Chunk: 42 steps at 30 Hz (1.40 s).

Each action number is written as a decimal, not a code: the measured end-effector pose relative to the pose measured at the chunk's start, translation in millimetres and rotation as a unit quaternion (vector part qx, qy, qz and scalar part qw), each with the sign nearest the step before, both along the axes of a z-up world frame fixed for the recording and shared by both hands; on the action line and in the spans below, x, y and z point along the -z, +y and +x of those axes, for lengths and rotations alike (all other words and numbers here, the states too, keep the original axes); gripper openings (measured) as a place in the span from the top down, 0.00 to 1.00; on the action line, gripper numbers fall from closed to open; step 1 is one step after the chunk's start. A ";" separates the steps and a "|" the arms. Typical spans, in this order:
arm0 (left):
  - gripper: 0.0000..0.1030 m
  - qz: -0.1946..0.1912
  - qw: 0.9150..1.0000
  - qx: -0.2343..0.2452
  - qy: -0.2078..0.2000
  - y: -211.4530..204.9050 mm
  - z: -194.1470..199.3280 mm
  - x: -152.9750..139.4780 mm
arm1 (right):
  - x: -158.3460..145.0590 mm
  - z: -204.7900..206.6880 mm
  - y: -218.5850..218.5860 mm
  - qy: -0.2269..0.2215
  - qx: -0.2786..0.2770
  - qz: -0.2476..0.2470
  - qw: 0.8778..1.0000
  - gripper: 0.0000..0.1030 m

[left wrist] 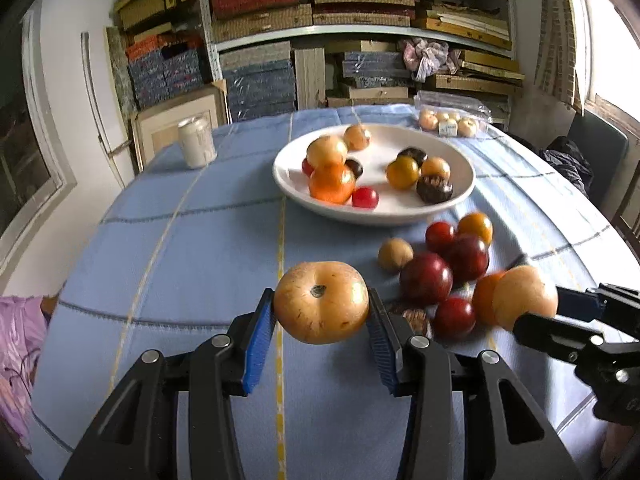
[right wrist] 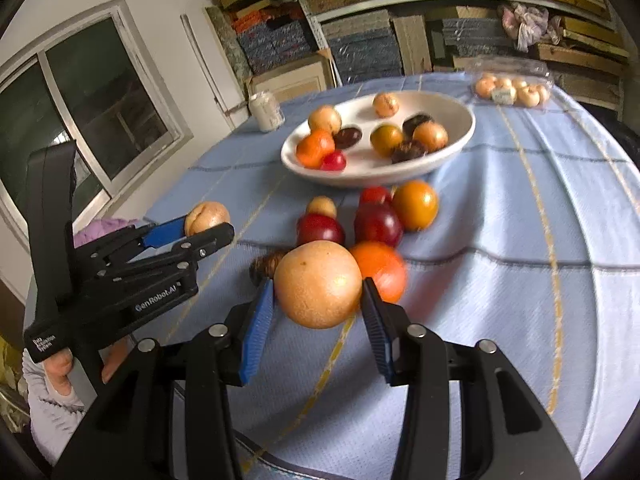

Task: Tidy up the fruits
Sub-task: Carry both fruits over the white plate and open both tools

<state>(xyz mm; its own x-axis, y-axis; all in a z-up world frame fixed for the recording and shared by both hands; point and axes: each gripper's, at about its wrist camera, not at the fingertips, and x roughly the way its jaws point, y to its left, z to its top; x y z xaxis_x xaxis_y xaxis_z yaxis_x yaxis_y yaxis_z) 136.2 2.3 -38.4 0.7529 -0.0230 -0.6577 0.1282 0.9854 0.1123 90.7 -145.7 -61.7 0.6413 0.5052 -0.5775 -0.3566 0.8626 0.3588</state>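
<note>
My left gripper (left wrist: 321, 305) is shut on a tan apple-shaped fruit (left wrist: 321, 302), held above the blue cloth; it also shows in the right wrist view (right wrist: 207, 218). My right gripper (right wrist: 318, 290) is shut on a round tan-orange fruit (right wrist: 318, 289), seen from the left wrist at the right (left wrist: 525, 297). A white bowl (left wrist: 460, 196) holding several fruits stands beyond, also in the right wrist view (right wrist: 460, 136). A pile of red, orange and tan fruits (left wrist: 448, 264) lies on the cloth in front of the bowl, and shows from the right wrist (right wrist: 376, 222).
A white can (left wrist: 196, 142) stands at the far left of the round table (left wrist: 180, 240). A clear plastic box of small fruits (left wrist: 452, 120) sits at the far right. Shelves stacked with boxes (left wrist: 360, 20) stand behind. A purple cloth (left wrist: 20, 340) lies off the left edge.
</note>
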 end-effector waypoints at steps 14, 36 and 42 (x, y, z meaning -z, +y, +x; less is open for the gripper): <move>0.56 -0.003 0.999 -0.007 -0.036 -23.5 94.8 -58.5 | -100.2 109.6 -26.0 -0.060 0.079 0.013 0.995 0.58; 0.56 0.014 1.000 -0.006 0.003 -41.3 188.0 -13.4 | -25.4 236.5 -2.1 0.009 0.107 -0.081 0.991 0.58; 0.56 -0.001 1.000 -0.003 0.007 -38.7 190.8 -14.5 | -13.4 240.0 4.6 0.018 0.102 -0.096 0.990 0.58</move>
<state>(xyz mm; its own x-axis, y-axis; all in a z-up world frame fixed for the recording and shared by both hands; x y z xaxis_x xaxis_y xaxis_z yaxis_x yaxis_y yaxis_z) 327.0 -36.4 -23.9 0.7438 -0.0205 -0.6680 0.1240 0.9864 0.1077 330.7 -141.1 -48.3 0.6965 0.2451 -0.6744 -0.1572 0.9691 0.1899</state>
